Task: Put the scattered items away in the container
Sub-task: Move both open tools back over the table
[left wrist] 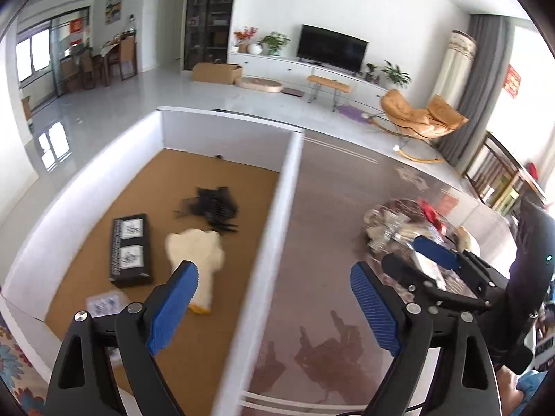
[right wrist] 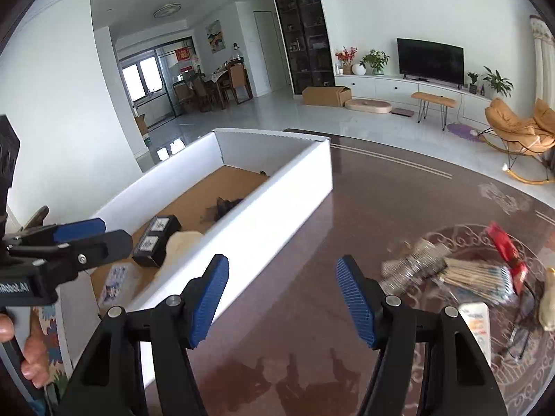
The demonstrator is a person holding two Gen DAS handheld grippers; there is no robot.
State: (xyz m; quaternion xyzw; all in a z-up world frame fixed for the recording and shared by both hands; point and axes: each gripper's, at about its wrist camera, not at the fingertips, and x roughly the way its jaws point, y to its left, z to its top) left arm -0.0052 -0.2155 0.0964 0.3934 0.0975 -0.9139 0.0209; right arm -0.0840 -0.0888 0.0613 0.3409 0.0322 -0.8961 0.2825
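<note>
Left wrist view: the left gripper [left wrist: 274,298] straddles the near right wall of the white container [left wrist: 274,215], jaws spread wide, nothing between the blue pads. Inside, on the cardboard-brown floor, lie a cream plush toy [left wrist: 197,253], a black box with two white labels [left wrist: 131,249], a tangle of black pieces [left wrist: 211,204] and a clear packet [left wrist: 104,303] near the front corner. The right gripper [left wrist: 433,263] shows at the right edge over the dark table [left wrist: 329,208], near a blurred heap of scattered items [left wrist: 399,225]. Right wrist view: the right gripper [right wrist: 282,298] hangs over the bare dark table [right wrist: 364,208] just right of the container [right wrist: 277,204], jaws well apart and empty. The scattered items [right wrist: 461,274] sit to the right on the table: clear packets, a bundle of wooden sticks, a red wrapper, a white tube. The left gripper [right wrist: 86,232] reaches in from the left above the container, a hand [right wrist: 31,346] on its handle.
</note>
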